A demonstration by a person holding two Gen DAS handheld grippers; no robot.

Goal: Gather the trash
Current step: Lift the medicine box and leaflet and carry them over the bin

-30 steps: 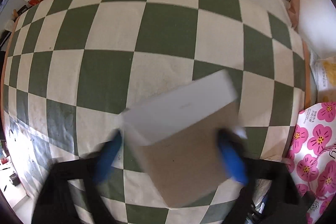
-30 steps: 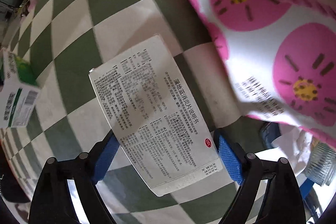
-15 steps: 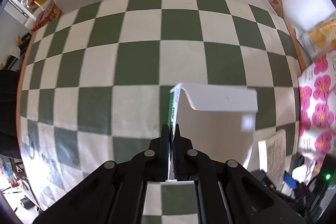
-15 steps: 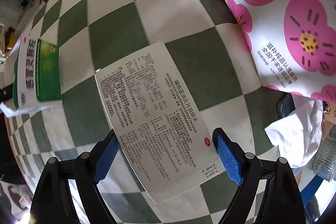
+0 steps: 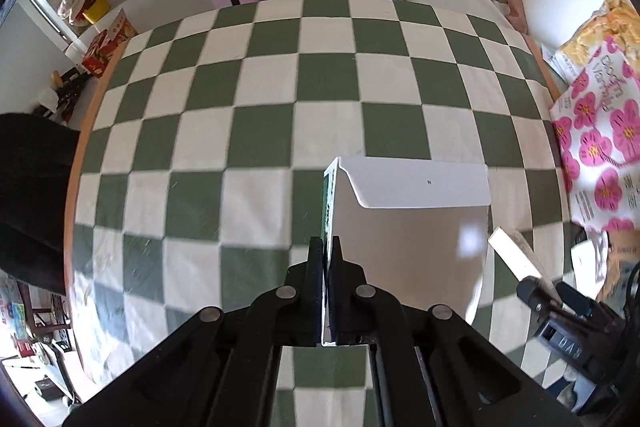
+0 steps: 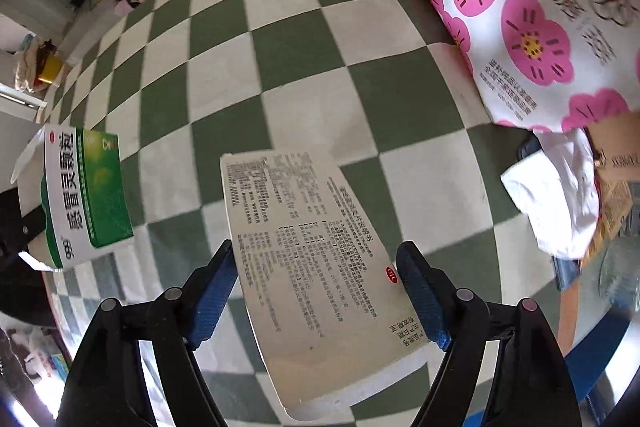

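The left gripper (image 5: 328,247) is clenched on one thin wall of an opened medicine box (image 5: 404,227), which it holds above the checkered tablecloth (image 5: 256,115). In the left wrist view the box extends from the fingertips toward 1 o'clock, with its white end flap (image 5: 420,187) folded open at the far end. In the right wrist view the same box, green and white with printing, appears at 9 o'clock, clear of the cloth.

The right gripper (image 6: 316,291) has its blue pads (image 6: 416,291) spread wide, one on each side of a printed leaflet pack (image 6: 316,259). The pack lies flat on the cloth between the pads. Whether the pads already touch its edges I cannot tell; there seems to be a small gap on the left side.

At 1 to 2 o'clock in the right wrist view stands a paper bag with pink flowers (image 6: 532,27). Beside it, at 3 o'clock, lies a crumpled white tissue (image 6: 556,187).

My judgement is that the step in hand is the picking up: one piece of trash is already secured by the left gripper, and the right one is positioned for the leaflet pack. The next move would call for closing the right pads on the long edges of the pack. Because it is flat and thin, the pads should be low, near the cloth, or it may slip out. After that, both pieces probably go toward the flowered bag, if this is the collecting place.
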